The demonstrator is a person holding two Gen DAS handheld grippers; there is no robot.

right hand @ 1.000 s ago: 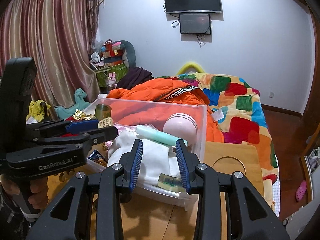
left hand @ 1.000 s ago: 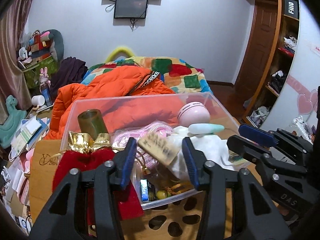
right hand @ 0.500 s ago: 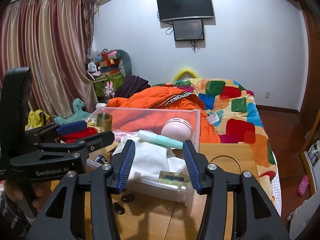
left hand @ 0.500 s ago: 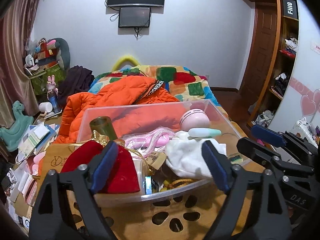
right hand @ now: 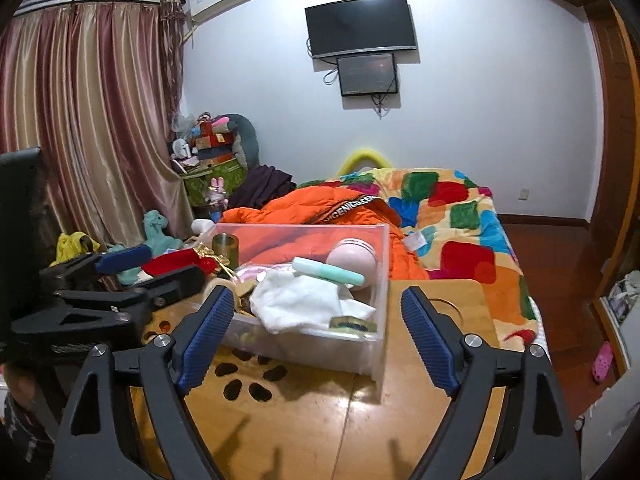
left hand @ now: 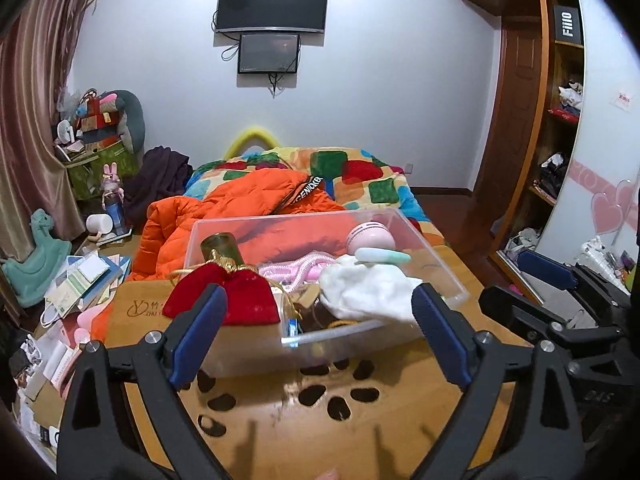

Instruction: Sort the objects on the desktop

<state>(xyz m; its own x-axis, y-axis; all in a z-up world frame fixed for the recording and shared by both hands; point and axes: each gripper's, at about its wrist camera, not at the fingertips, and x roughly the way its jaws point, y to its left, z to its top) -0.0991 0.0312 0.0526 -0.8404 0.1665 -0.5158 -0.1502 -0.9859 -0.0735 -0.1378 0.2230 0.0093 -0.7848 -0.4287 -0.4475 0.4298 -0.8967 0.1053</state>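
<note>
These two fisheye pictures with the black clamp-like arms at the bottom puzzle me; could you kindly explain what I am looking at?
There is no robot here. A person holds a two-finger gripper in each hand, and each gripper carries a wide-angle camera that looks forward along its fingers. One picture comes from the left gripper, the other from the right gripper; each also shows the other gripper at its edge.

Both stand open and hold nothing.

In front of them, on a wooden table, stands a clear plastic box. In it lie a white cloth, a pink ball-shaped gadget, a mint-green tube and a green cylinder. A red drawstring pouch hangs over the box's left wall. Behind is a bed with an orange jacket.
</note>
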